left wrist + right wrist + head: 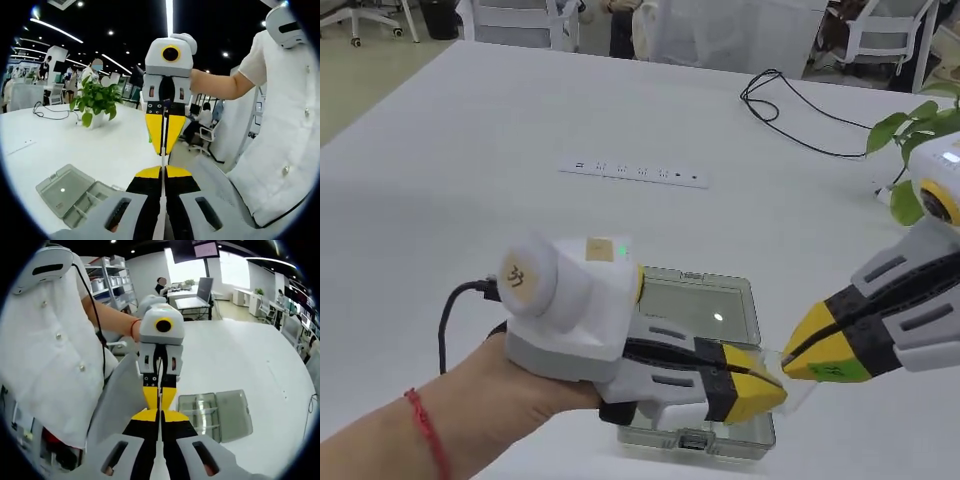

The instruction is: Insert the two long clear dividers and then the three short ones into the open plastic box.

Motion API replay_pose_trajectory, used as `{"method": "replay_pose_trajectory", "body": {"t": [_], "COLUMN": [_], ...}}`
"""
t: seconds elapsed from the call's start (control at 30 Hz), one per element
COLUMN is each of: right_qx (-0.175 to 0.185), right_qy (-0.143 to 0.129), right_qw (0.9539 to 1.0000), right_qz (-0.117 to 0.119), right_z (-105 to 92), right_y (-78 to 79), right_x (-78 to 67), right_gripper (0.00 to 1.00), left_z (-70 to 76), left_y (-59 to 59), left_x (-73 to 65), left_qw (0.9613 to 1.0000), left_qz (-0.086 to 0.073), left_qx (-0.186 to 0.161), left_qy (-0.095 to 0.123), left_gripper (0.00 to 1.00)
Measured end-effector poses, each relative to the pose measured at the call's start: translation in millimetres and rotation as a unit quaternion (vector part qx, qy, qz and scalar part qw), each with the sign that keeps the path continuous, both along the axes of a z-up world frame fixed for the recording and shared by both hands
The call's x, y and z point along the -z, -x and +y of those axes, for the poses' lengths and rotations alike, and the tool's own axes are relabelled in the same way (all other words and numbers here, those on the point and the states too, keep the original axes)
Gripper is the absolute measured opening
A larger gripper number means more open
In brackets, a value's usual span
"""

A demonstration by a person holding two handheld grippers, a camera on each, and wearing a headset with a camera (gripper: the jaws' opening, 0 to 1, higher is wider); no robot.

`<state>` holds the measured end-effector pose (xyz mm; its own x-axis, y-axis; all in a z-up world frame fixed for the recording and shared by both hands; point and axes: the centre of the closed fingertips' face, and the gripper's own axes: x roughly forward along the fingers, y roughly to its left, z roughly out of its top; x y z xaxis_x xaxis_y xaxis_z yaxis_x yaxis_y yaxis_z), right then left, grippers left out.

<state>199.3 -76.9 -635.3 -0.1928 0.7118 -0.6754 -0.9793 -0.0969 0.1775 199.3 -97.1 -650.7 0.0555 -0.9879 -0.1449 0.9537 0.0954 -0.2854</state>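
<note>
At the head view's lower centre, the left gripper (772, 392) and right gripper (790, 365) meet tip to tip over the open plastic box (705, 305). Bare table (470, 150) spreads toward the upper left. The left gripper view adds the clear divider (163, 161) edge-on, with both pairs of jaws pinched on it.

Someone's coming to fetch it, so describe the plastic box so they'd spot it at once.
On the big white table, go from the power strip toward the near edge. The box lies there beneath the left tool, which pinches a clear divider together with the right tool. Unlike the power strip and plant, it is shallow and see-through, its lid folded open flat.
</note>
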Motion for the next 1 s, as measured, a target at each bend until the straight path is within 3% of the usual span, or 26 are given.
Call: {"method": "replay_pose_trajectory", "body": {"t": [0.7,1.0], "right_qx": [0.003,0.023], "right_qy": [-0.003,-0.013], "right_qw": [1.0000,0.9995], "right_qz": [-0.008,-0.019], "right_z": [2.7,-1.9], "right_y": [6.3,-1.1], "right_x": [-2.2,-10.9], "right_gripper": [0.03,0.03], "left_z": [6.5,21.0], "left_y": [0.4,-6.4], "left_x": [6.5,12.3], "left_qw": [0.9999,0.9991], "left_qz": [0.001,0.004], "left_qx": [-0.010,-0.036], "left_qy": [-0.012,-0.023], "left_gripper": [0.00,0.11]}}
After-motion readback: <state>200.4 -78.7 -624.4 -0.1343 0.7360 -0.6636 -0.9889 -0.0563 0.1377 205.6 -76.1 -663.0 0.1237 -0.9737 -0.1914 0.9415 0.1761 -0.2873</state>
